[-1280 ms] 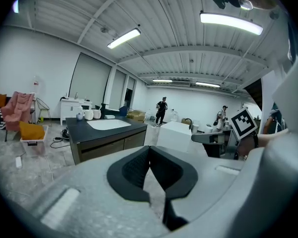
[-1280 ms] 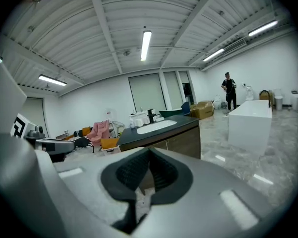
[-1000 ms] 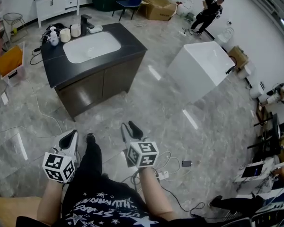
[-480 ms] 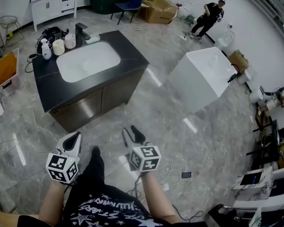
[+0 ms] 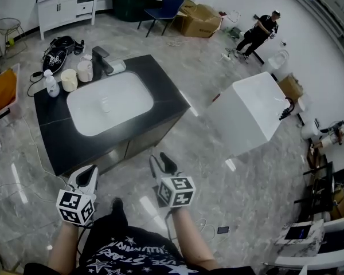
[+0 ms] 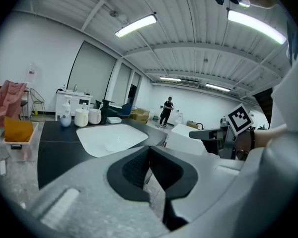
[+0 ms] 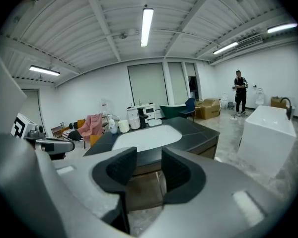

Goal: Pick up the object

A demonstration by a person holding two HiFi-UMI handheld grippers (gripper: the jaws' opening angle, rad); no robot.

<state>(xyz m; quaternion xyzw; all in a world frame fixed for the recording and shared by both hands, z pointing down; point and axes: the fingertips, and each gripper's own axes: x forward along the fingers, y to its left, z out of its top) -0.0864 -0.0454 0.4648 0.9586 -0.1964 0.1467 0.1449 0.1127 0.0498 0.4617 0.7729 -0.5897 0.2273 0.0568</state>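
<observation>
A black vanity counter (image 5: pixel 57 139) with a white sink basin (image 5: pixel 109 105) stands ahead of me. At its back left edge are a soap bottle (image 5: pixel 50 83), a cream cup (image 5: pixel 69 80), a white cup (image 5: pixel 85 70) and a black faucet (image 5: pixel 103 59). My left gripper (image 5: pixel 86 175) hovers just in front of the counter's near edge, its pads together with nothing in them. To its right, my right gripper (image 5: pixel 160 164) is open and empty over the floor, short of the counter. In the right gripper view the right gripper (image 7: pixel 149 157) points at the basin (image 7: pixel 146 137). The left gripper (image 6: pixel 149 150) faces the basin (image 6: pixel 111 138) and cups (image 6: pixel 81 117).
A white rectangular unit (image 5: pixel 249 110) stands on the floor to the right of the vanity. A person (image 5: pixel 264 27) stands far back right near cardboard boxes (image 5: pixel 198 10). An orange bin (image 5: pixel 1 90) and cables (image 5: pixel 60 42) lie left of the counter.
The vanity has come closer: its near edge now lies just ahead of both grippers. The grippers keep the same pose relative to me.
</observation>
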